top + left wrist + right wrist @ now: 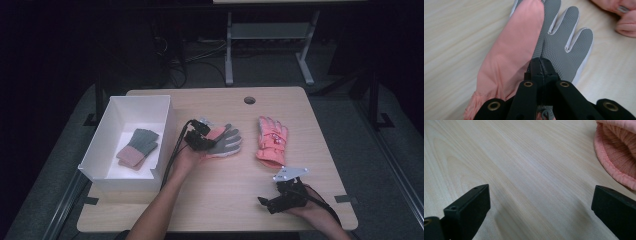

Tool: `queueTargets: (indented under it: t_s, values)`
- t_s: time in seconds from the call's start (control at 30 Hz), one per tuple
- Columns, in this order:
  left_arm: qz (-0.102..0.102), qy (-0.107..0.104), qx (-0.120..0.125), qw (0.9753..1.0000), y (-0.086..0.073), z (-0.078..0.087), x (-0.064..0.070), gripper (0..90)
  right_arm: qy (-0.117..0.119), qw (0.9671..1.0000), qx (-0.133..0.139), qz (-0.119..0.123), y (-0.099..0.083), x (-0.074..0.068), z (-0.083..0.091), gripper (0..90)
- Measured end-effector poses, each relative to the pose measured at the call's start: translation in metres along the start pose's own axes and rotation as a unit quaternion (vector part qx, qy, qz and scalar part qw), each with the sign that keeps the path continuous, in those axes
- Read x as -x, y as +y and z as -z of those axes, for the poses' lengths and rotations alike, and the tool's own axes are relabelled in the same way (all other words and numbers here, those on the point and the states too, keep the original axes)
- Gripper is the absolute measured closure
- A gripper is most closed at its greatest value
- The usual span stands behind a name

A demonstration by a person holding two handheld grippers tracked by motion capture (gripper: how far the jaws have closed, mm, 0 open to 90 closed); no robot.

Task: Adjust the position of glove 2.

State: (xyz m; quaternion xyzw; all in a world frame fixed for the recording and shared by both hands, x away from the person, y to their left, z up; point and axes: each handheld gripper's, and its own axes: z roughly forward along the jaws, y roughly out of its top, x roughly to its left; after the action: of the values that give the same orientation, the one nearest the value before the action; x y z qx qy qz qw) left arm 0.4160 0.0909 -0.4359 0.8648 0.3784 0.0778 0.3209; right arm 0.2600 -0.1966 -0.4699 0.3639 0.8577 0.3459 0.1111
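Room: dark, with a metal table frame and cables on the grey floor behind the work surface.
Table (220, 195): light wood, with a round cable hole near the far edge.
Box (100, 145): white, open on top, at the table's left side; a grey and pink knitted glove (137, 148) lies flat inside it.
Grey-palmed glove (226, 142): near the middle of the table, just right of the box, palm side up, fingers pointing right; in the left gripper view its pink thumb side is folded over the textured grey palm.
Left gripper (200, 139): over the cuff end of the grey-palmed glove, held in the person's left hand (185, 161); in the left gripper view its jaws are pressed together, pinching the glove's fabric where the pink meets the grey.
Pink glove (271, 141): lies flat to the right of the grey-palmed glove, apart from it, back side up, fingers pointing away from the person, cuff toward the near edge.
Right gripper (263, 202): low over bare wood near the table's front right, nearer the person than the pink glove's cuff; its jaws stand wide apart with nothing between them, and the knitted pink cuff shows at the upper right of the right gripper view.
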Motion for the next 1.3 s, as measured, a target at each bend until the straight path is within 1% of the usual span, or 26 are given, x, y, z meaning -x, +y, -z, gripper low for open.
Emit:
queueTargets:
  t_s: [0.13,0.27,0.43,0.47,0.53,0.63,0.67,0.7,0.73,0.77,0.8,0.87,0.93,0.97,1.03,1.13,1.23,1.3]
  values:
    - [-0.003,-0.028,0.0,0.9996,0.002,-0.003,0.011,89.8,0.0,1.0,0.002,-0.001,0.0,0.001,0.0,1.7]
    - [-0.015,-0.041,-0.004,0.999,0.003,-0.006,0.022,89.8,0.0,1.0,0.003,0.0,0.0,0.001,0.001,1.7]
    - [-0.025,-0.05,-0.006,0.9984,0.004,-0.007,0.03,89.8,0.001,1.0,0.001,0.0,0.0,0.0,0.001,1.7]
    - [-0.022,-0.052,-0.004,0.9984,0.004,-0.008,0.031,89.8,0.001,1.0,0.002,0.001,0.0,0.001,0.001,1.7]
    - [-0.025,-0.053,-0.004,0.9983,0.004,-0.007,0.031,89.8,0.001,1.0,0.002,0.0,0.0,0.001,0.001,1.7]
    - [-0.024,-0.055,-0.001,0.9982,0.005,-0.003,0.03,89.8,0.0,1.0,0.003,-0.001,0.0,0.001,0.001,1.7]
    - [-0.019,-0.054,0.004,0.9984,0.005,-0.001,0.029,89.8,0.0,1.0,0.003,0.0,0.0,0.001,0.002,1.7]
    - [-0.021,-0.051,0.008,0.9985,0.006,0.002,0.027,89.8,0.0,1.0,0.003,0.0,0.0,0.001,0.002,1.7]
    - [-0.015,-0.048,0.015,0.9986,0.006,0.005,0.025,89.8,0.0,1.0,0.003,0.001,0.0,0.001,0.002,1.7]
    - [-0.016,-0.046,0.016,0.9987,0.007,0.009,0.02,89.8,0.0,1.0,0.003,0.002,0.0,0.001,0.002,1.7]
    - [-0.012,-0.042,0.021,0.9988,0.007,0.013,0.016,89.8,0.0,1.0,0.002,0.003,0.0,0.001,0.001,1.7]
    - [0.0,-0.031,0.031,0.999,0.006,0.019,0.008,89.8,0.0,1.0,0.003,0.003,0.0,0.001,0.002,1.7]
    - [0.01,-0.016,0.036,0.9992,0.005,0.023,0.0,89.8,0.0,1.0,0.003,0.002,0.0,0.001,0.002,1.7]
    - [0.012,-0.01,0.037,0.9992,0.004,0.023,-0.004,89.8,0.0,1.0,0.003,0.001,0.0,0.001,0.001,1.7]
    - [0.025,-0.003,0.032,0.9992,0.002,0.02,-0.01,89.7,-0.001,1.0,0.002,0.002,0.0,0.001,0.001,1.7]
    - [0.032,0.011,0.023,0.9992,-0.001,0.014,-0.014,89.8,0.0,1.0,0.002,0.003,0.0,0.001,0.001,1.7]
    - [0.027,0.021,0.006,0.9994,-0.004,0.01,-0.016,89.7,0.0,1.0,0.001,0.003,0.0,0.001,0.001,1.7]
    - [0.029,0.022,0.001,0.9993,-0.005,0.009,-0.015,89.8,0.0,1.0,0.002,0.003,0.0,0.001,0.001,1.7]
